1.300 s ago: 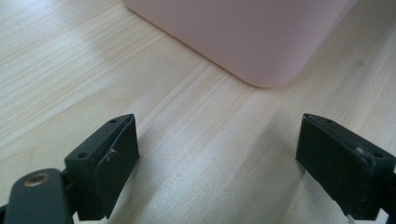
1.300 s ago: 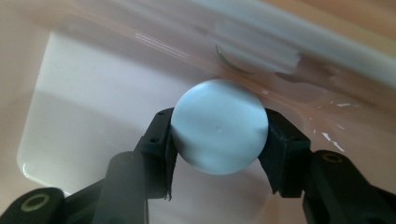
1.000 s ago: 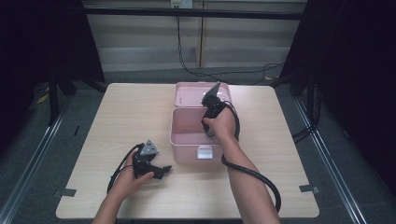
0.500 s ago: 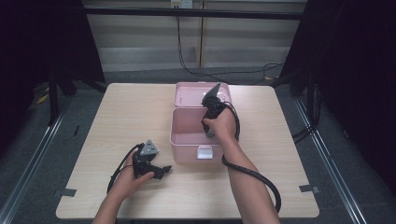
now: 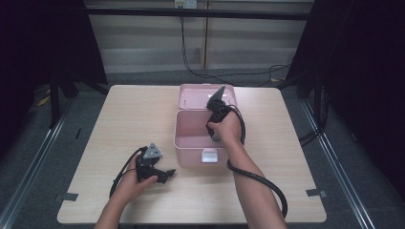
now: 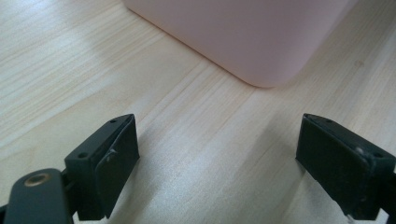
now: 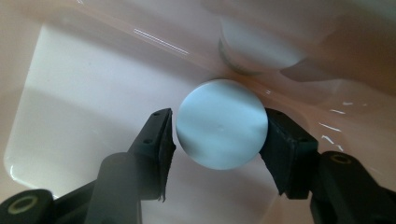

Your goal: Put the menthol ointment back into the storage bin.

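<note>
An open pink box (image 5: 190,145) stands mid-table with its lid (image 5: 196,94) tipped back. A hand holds my right gripper (image 7: 217,135) pointing down into the box. Between its jaws stands a pale blue round-topped object (image 7: 222,123) on the box floor. The jaws have just been opening: the left pad (image 7: 163,135) stands a sliver off the object and the right pad sits at its edge. My left gripper (image 5: 166,174) rests on the table (image 5: 119,119) left of the box. It is open with nothing between its jaws (image 6: 215,154), facing the box's corner (image 6: 261,60).
A blurred round grey shape (image 7: 261,46) lies against the box's inner wall behind the pale object; I cannot tell if it is a reflection. A black cable (image 5: 260,179) trails from the right gripper over the table's front right. Dark floor and rails surround the table.
</note>
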A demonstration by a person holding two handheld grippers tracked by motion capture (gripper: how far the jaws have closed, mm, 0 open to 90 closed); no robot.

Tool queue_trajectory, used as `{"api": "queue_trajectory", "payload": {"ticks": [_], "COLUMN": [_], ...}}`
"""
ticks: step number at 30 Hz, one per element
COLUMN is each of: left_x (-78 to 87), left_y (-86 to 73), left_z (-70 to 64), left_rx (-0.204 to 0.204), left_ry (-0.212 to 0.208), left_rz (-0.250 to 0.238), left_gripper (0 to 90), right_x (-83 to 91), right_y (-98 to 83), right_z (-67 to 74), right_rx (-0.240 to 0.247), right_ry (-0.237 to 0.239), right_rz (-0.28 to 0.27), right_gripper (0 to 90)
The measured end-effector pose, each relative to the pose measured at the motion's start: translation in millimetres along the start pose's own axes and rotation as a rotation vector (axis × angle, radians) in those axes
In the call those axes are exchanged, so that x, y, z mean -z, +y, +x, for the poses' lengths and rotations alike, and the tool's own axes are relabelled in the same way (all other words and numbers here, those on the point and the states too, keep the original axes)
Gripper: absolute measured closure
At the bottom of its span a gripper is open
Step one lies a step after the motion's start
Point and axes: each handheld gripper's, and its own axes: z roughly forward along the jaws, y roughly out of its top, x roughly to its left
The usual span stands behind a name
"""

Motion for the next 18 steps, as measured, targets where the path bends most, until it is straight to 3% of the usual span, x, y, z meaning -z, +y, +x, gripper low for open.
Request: {"api": "queue_trajectory", "payload": {"ticks": [18], "left_x": [0.1], "left_y": [0.0], "left_z": [0.1], "left_rx": [-0.002], "left_ry": [0.000], "left_rz": [0.002], "left_gripper": [12.5], "right_x": [14.0], "right_y": [-2.2], "right_z": [-1.2], "right_rx": [-0.011], "right_ry": [-0.012], "right_rz": [-0.009], "right_gripper": [38.7]}}
